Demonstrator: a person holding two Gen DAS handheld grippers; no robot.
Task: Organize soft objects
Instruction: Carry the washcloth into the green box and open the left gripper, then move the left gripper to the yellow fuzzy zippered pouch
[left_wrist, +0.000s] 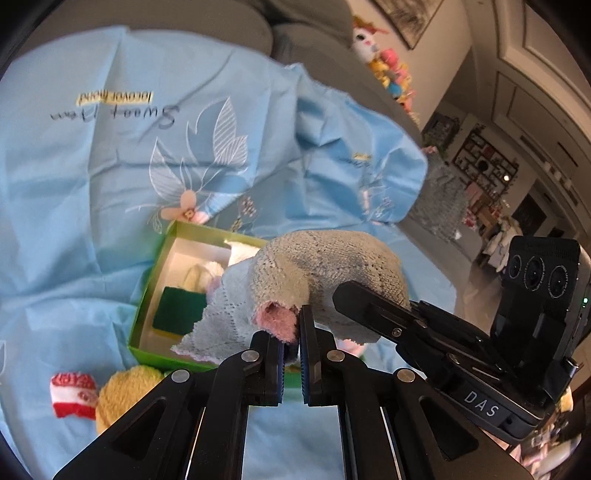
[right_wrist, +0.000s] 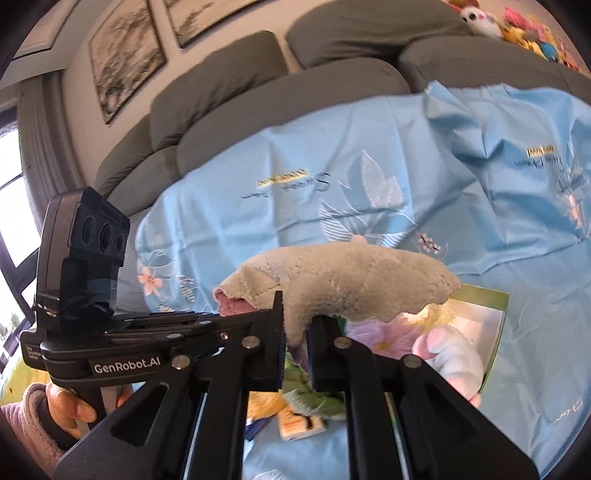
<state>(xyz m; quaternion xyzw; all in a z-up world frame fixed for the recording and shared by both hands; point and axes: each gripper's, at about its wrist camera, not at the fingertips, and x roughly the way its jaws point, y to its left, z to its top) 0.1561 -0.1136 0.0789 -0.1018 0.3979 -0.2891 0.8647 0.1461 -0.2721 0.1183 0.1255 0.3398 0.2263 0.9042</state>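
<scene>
On the left side of the light blue flowered sheet (left_wrist: 92, 177), a small red and white soft toy (left_wrist: 74, 395) and a fuzzy yellow plush (left_wrist: 125, 391) lie outside the box. They are not put away yet.

Next comes the green cardboard box (left_wrist: 147, 295), white inside. A dark green sponge (left_wrist: 179, 308) and some white fluffy things already sit in it, so part of the job looks done.

Over the box hangs the fluffy grey cloth with a pink underside (left_wrist: 325, 266). The left tongs (left_wrist: 291, 345) pinch its pink edge tight. The right tongs (right_wrist: 297, 334) are nearly closed on the other end, so the cloth hangs in the air between them.

I think the cloth still has to go down into the box, then the two toys.
</scene>
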